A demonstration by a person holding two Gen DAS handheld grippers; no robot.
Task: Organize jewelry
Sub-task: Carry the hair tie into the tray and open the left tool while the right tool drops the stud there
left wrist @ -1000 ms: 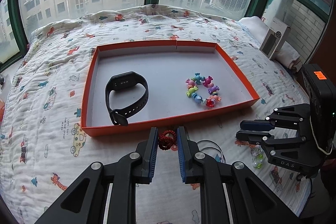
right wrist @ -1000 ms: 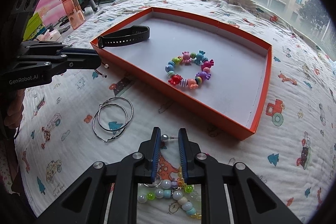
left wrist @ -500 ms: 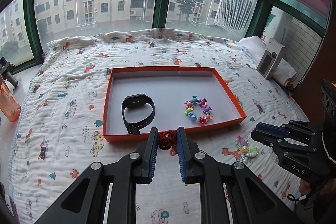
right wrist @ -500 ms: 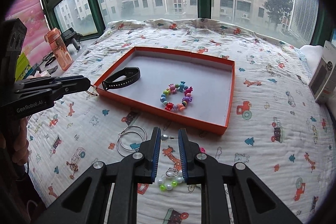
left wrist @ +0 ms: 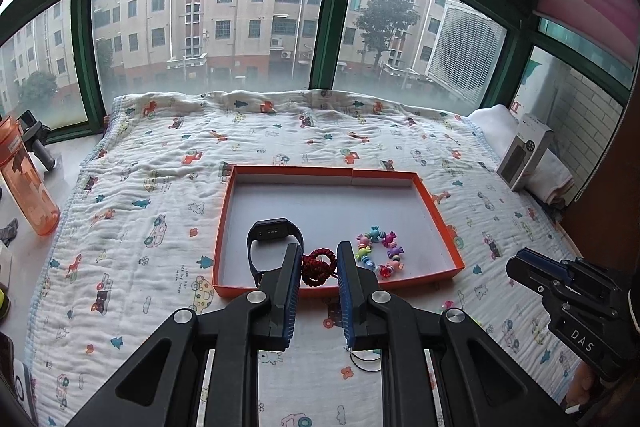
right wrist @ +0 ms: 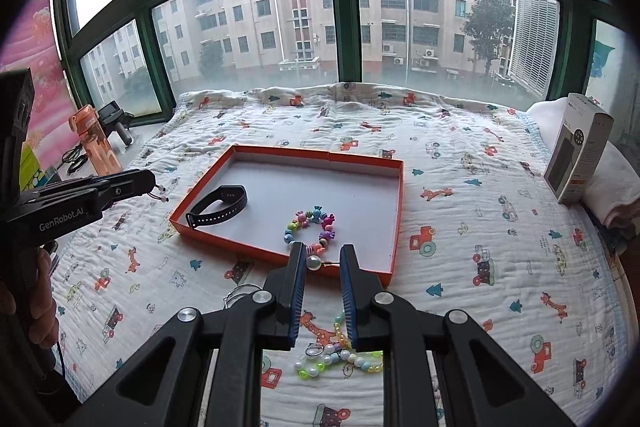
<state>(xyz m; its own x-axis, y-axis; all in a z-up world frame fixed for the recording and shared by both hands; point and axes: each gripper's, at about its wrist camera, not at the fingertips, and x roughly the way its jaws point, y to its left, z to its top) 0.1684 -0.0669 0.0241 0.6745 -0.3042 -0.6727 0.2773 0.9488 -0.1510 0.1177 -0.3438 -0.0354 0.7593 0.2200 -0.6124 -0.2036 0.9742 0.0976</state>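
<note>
My left gripper (left wrist: pixel 319 255) is shut on a red braided bracelet (left wrist: pixel 318 267), raised above the near rim of the orange tray (left wrist: pixel 440 223). Inside the tray lie a black watch band (left wrist: pixel 272 231) and a colourful candy-bead bracelet (left wrist: pixel 380 253). My right gripper (right wrist: pixel 322 255) is shut on a pearl stud earring (right wrist: pixel 314 262), its pin spanning the gap, held over the tray's (right wrist: pixel 400 211) near edge. The right wrist view also shows the watch band (right wrist: pixel 220 207), the candy-bead bracelet (right wrist: pixel 310 229) and the left gripper (right wrist: pixel 150 183). A pastel bead bracelet (right wrist: pixel 340 351) and hoop earrings (right wrist: pixel 240 293) lie on the blanket below.
An orange bottle (left wrist: pixel 28 183) stands on the sill at the left. A grey-and-white box (right wrist: pixel 580 155) leans on folded white towels (right wrist: pixel 616 183) at the right. The patterned blanket (left wrist: pixel 160 187) spreads around the tray, with windows behind it.
Both grippers have risen and drawn back from the tray, each keeping its piece. The bed and windows now fill more of both views.
</note>
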